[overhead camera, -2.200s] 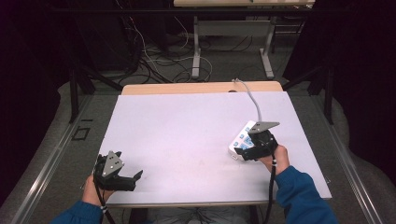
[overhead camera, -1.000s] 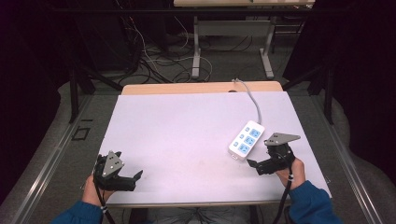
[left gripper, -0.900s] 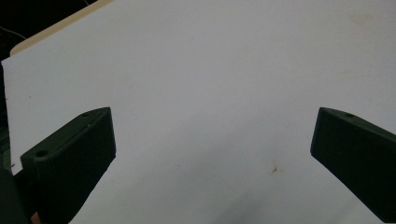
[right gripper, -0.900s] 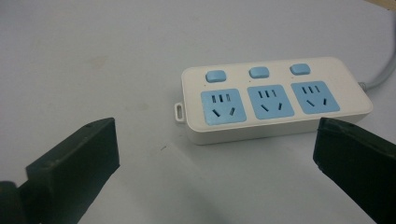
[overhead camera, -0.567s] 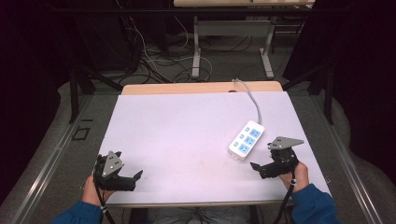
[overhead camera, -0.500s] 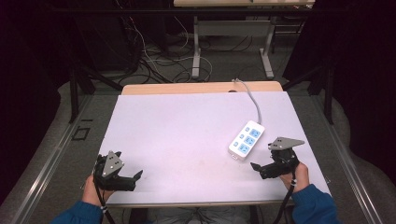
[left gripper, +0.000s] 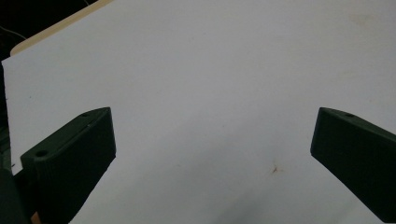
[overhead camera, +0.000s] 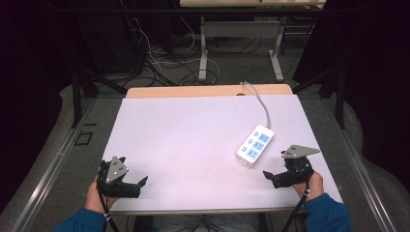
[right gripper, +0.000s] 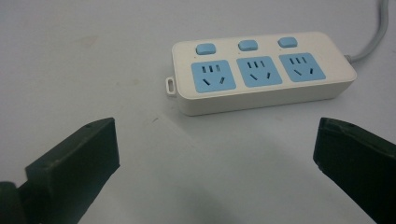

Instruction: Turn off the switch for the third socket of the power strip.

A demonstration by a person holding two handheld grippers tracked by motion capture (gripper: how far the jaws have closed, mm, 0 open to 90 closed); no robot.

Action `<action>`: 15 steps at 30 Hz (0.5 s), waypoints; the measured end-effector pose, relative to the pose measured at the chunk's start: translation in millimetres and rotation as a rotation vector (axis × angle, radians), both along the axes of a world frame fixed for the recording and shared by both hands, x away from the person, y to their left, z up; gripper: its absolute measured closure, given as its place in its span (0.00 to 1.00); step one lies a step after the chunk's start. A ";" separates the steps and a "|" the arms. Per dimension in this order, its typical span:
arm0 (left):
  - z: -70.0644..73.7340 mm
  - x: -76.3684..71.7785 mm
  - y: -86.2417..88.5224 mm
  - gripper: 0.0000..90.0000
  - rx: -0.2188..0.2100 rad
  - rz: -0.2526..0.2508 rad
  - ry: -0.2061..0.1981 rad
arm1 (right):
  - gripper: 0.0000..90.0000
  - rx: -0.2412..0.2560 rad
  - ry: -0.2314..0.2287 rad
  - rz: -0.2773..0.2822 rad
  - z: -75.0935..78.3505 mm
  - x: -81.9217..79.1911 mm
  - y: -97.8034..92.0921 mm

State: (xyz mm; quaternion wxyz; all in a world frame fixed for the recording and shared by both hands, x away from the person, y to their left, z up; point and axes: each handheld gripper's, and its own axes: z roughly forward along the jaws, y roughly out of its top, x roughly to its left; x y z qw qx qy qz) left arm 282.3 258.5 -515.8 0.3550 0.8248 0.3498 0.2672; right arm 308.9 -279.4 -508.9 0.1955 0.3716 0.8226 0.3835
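A white power strip (overhead camera: pixel 255 145) with three blue sockets and three blue buttons lies flat on the right half of the white table (overhead camera: pixel 193 135). Its grey cable (overhead camera: pixel 261 103) runs to the table's far edge. My right gripper (overhead camera: pixel 273 177) rests near the front right corner, a short way in front of the strip, open and holding nothing. In the right gripper view the power strip (right gripper: pixel 261 70) lies just beyond the wide-apart jaws of the right gripper (right gripper: pixel 215 158). My left gripper (overhead camera: pixel 134 182) sits at the front left corner, open over bare table, as the left gripper (left gripper: pixel 215 154) view confirms.
A wooden strip (overhead camera: pixel 193 91) edges the table's far side. Behind it are tangled floor cables (overhead camera: pixel 159 58) and the metal legs of another desk (overhead camera: pixel 203 43). Dark surroundings flank both sides.
My right gripper drew back from the power strip toward the front right corner, leaving the strip lying where it was. The left gripper stayed still.
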 end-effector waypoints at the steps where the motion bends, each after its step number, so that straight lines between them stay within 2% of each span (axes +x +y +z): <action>1: 0.0 0.0 0.0 0.00 0.000 0.001 0.000 | 0.00 0.000 -0.008 0.005 -0.4 0.3 -1.0; 15: 0.1 0.4 0.1 0.00 0.003 0.000 -0.004 | 0.00 0.005 0.009 -0.017 -2.9 -7.1 -7.1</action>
